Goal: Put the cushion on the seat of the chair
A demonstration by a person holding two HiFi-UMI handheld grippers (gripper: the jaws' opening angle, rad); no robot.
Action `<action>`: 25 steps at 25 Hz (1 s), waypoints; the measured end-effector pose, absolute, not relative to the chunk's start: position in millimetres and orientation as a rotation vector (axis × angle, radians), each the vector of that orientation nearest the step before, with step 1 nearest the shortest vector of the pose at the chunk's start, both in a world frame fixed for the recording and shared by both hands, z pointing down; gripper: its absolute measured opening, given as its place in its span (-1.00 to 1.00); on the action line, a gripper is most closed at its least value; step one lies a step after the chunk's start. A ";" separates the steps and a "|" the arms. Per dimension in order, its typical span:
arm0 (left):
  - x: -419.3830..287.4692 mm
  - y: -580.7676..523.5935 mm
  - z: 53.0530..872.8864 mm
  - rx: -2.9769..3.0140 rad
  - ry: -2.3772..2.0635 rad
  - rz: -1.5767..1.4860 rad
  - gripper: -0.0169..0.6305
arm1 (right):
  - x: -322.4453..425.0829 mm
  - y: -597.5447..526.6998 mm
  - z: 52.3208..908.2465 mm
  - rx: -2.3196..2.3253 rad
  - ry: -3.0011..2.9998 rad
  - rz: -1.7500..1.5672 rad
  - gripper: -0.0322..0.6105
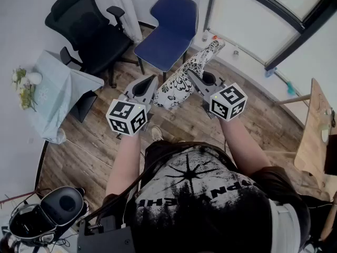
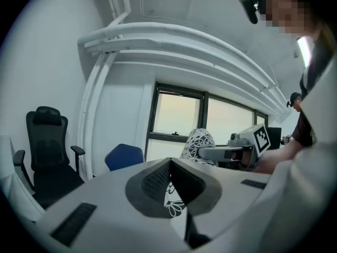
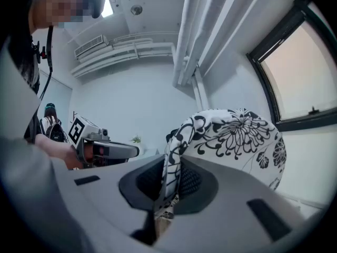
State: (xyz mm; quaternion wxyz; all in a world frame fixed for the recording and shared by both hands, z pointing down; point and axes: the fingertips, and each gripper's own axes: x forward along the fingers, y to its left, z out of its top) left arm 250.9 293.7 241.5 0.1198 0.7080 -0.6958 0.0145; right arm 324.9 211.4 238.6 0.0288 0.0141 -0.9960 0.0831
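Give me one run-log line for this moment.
cushion: held aloft, not yet on a chair | left gripper: shut on cushion | right gripper: shut on cushion | blue chair: seat bare

Shirt (image 1: 196,193) print (inverted) seems unreadable.

open wood floor (image 1: 100,141) runs up the middle to the bare seat of the blue chair (image 1: 167,36) at upper centre, black office chair (image 1: 89,33) crowding upper left, window (image 1: 253,20) upper right, draped table (image 1: 52,94) far left.

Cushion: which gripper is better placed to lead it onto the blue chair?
Probably left: both grip the cushion, but the left gripper is nearer the blue chair seat; the right gripper stands aside.
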 end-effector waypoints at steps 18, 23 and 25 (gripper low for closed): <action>248.3 286.5 257.0 2.047 -1.989 0.030 -0.91 | 317.0 212.4 253.1 0.008 -3.035 0.329 -0.80; 245.9 292.4 261.9 2.019 -2.001 0.043 -0.91 | 311.8 217.7 254.2 -0.021 -3.028 0.321 -0.80; 243.2 293.0 262.4 2.008 -2.008 0.044 -0.91 | 309.3 217.8 253.9 -0.028 -3.026 0.319 -0.80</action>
